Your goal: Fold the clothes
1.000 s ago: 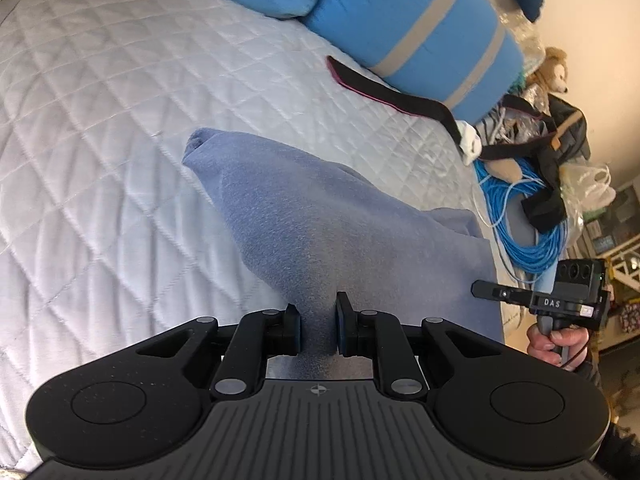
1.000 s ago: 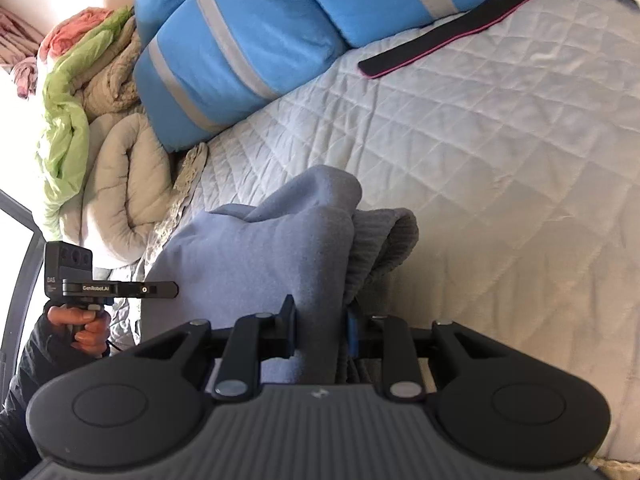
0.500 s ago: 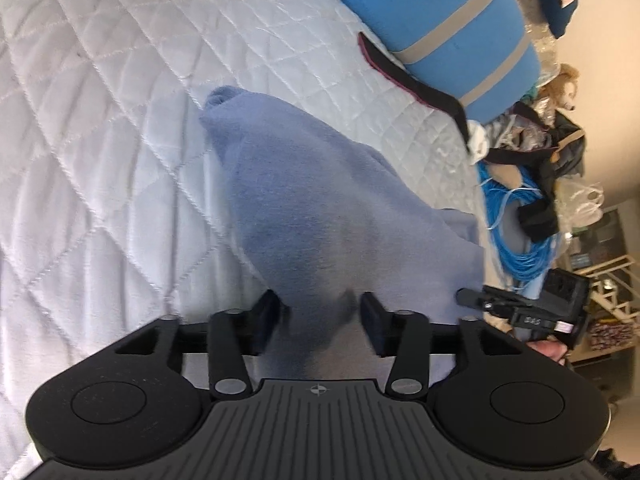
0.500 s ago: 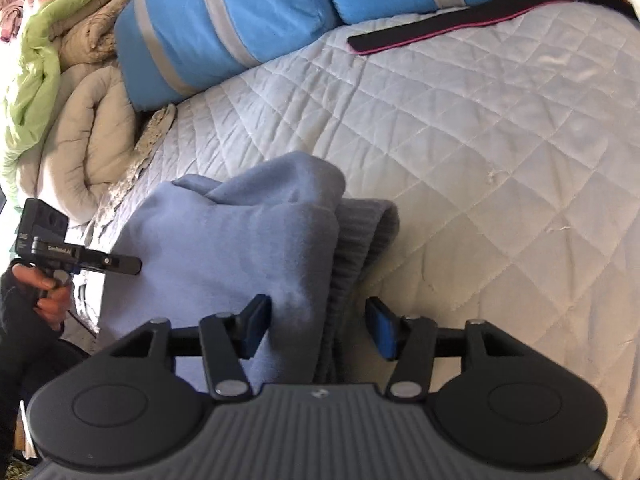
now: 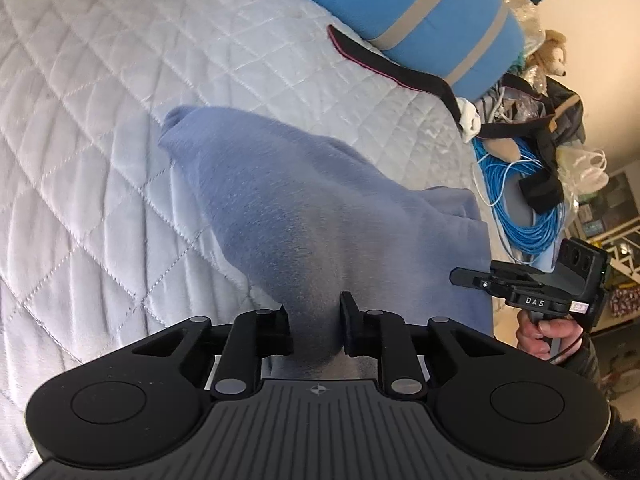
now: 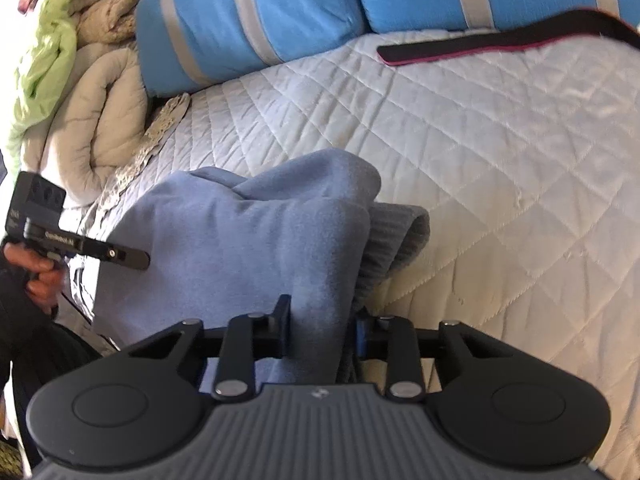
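Step in hand, as I judge it: re-gripping the near hem of the blue fleece garment [image 5: 304,216] before a fold.

Left gripper [image 5: 315,330]: jaws closing, a ridge of fleece bunched between them, pads pressing its sides. Garment runs forward from the fingertips across the quilted bedspread [image 5: 100,120], ending in a cuff-like tip ahead and to the left.

Right gripper [image 6: 322,330]: jaws closing on a thicker bundle of the same garment; a ribbed grey hem [image 6: 400,236] bulges out just right of the fingers.

Each view shows the other gripper off to the side, beyond the cloth edge.

Next move likely calls for both pinches firm, then lifting together and carrying the hem forward over the body, keeping edges level.

Black strap [image 6: 480,46] and blue pillows [image 6: 248,20] lie well ahead, clear of the fold.
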Tool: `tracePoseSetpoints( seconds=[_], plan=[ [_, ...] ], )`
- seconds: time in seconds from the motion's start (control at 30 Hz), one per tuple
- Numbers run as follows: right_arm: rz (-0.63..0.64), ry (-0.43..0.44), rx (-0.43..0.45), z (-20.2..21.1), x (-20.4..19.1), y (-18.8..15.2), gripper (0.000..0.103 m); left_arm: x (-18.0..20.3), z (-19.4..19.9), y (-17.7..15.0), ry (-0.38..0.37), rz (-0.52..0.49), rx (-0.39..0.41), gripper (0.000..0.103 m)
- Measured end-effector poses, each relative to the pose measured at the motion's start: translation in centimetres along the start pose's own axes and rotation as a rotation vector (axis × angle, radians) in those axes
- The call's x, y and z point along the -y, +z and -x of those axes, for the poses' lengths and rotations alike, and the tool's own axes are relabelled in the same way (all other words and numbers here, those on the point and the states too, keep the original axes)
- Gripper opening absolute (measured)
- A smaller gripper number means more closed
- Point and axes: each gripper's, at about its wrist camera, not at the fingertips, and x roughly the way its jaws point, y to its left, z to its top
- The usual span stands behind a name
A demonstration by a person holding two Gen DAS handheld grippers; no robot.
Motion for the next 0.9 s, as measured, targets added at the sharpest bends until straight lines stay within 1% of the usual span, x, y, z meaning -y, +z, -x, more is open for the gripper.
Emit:
tracePoseSetpoints(
  seconds=[0.37,0.53,0.7,0.9],
  plan=[
    [0.045,-0.019,0.054,2.6,-1.6,2.8,0.020,2.7,2.6,2.3,0.008,-0.042,0.033,0.019],
    [0.037,-0.013,0.076,3.7,-1.4,4.8,0.020,3.7,3.3,3.7,0.003,-0.064,0.057,0.019],
    [0.016,-0.004,0.074,3.7,-0.7,7.0,0.020,3.4,2.8,5.7,-0.006,-0.057,0.062,0.019],
    [-0.017,0.007,0.067,2.6,1.1,10.0,0.020,2.3,1.8,8.6,-0.022,-0.049,0.070,0.019]
  ],
)
